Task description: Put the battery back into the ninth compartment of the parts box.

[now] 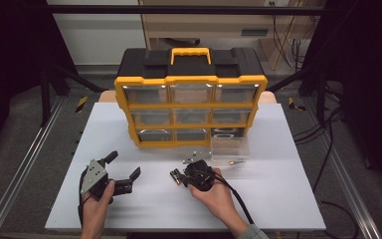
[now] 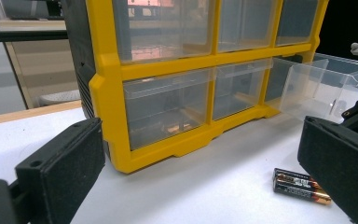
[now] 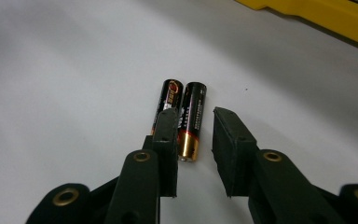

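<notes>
Yellow-framed organiser (image 1: 190, 107) with black top and yellow handle stands upright at the far middle of the white table (image 1: 129, 199), clear drawers facing the person. Bottom-right slot is vacant; its clear drawer (image 1: 230, 148) sits pulled out on the table just in front of that corner, also seen in the left gripper view (image 2: 317, 86). A single small battery (image 1: 237, 162) lies just in front of the loose drawer, too small to read. Some grey hardware (image 1: 195, 157) sits near the organiser's front edge, possibly part of the right gripper, cannot tell.

Two batteries (image 1: 175, 176) lie side by side, touching, on bare table between the two grippers, close to the right one. Black bodies with copper-gold ends (image 3: 189, 119); the left gripper view shows them flat on the surface (image 2: 300, 185).

Right gripper (image 3: 193, 133): jaws partly open, tips down at the table, nearest battery's gold end between the jaw tips, the second battery just outside one jaw. Not clamped on anything.

Left gripper (image 1: 124, 172): held in the left hand (image 1: 97, 206) at the near left, jaws spread wide, nothing in them, pointing toward the organiser's bottom-left corner.

Nothing stands between either gripper and the battery pair.
</notes>
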Tool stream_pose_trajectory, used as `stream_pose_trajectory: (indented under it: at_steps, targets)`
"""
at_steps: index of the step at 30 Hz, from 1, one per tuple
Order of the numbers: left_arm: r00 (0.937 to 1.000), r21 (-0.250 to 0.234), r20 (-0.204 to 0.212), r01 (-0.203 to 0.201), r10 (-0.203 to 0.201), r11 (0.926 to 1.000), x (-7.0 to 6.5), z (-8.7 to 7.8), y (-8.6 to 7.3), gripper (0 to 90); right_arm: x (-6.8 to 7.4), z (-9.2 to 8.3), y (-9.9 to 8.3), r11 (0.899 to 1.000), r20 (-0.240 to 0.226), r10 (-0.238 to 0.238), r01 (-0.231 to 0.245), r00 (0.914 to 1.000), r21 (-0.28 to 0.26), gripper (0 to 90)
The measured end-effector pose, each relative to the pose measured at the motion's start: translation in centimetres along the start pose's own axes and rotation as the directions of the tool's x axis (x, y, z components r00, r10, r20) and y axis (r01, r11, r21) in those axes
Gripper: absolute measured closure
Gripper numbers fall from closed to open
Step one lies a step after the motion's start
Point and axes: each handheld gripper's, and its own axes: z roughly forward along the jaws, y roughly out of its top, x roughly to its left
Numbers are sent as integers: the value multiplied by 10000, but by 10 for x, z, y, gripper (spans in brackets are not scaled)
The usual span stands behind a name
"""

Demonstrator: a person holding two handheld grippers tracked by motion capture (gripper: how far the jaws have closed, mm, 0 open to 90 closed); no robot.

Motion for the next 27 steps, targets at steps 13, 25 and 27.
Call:
stream_pose_trajectory:
  at_steps: [13,25,27]
  targets:
    - [10000,18,71,6,-6,10000,-1,1,0,6,-1,7,-1,9995,213,88,-94,9997,287,752]
    - [9999,190,79,-118,117,9997,-2,3,-1,6,1,12,-3,9992,508,33,-53,9987,393,766]
    - [10000,194,47,-64,64,9998,-2,3,-2,7,2,11,-4,9993,546,-159,140,9984,349,767]
